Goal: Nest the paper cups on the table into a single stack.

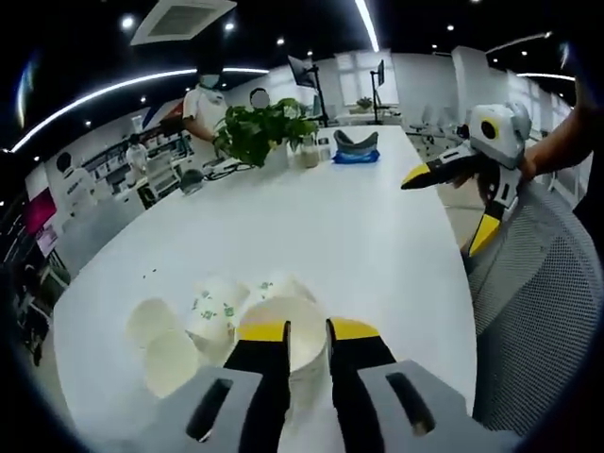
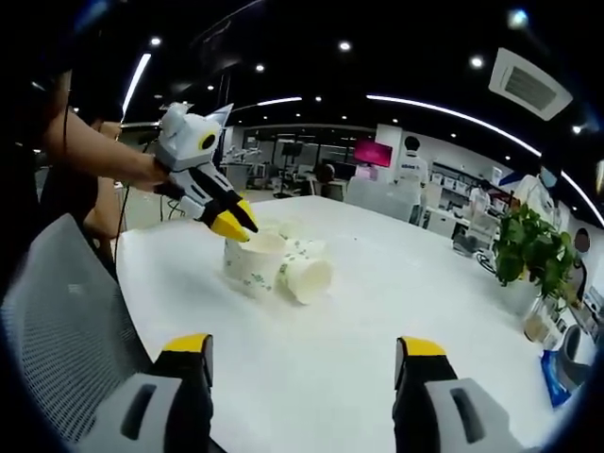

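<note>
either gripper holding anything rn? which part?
Left gripper pinches the rim of an upright white paper cup with green print, one jaw inside, one outside. Right gripper is open, holding nothing.

Open office — white table (image 1: 359,226), mesh chair (image 1: 538,311), ceiling striplights (image 1: 366,24).

The paper cups (image 1: 222,316) lie clustered on the table (image 1: 359,236) near its end. A potted plant (image 1: 262,130) stands on the table's far end, well apart from them.

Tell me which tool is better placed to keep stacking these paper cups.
Left. The left tool is already closed on an upright cup's rim beside the tipped cups. The right tool is open, holding nothing, back from the cups.
</note>
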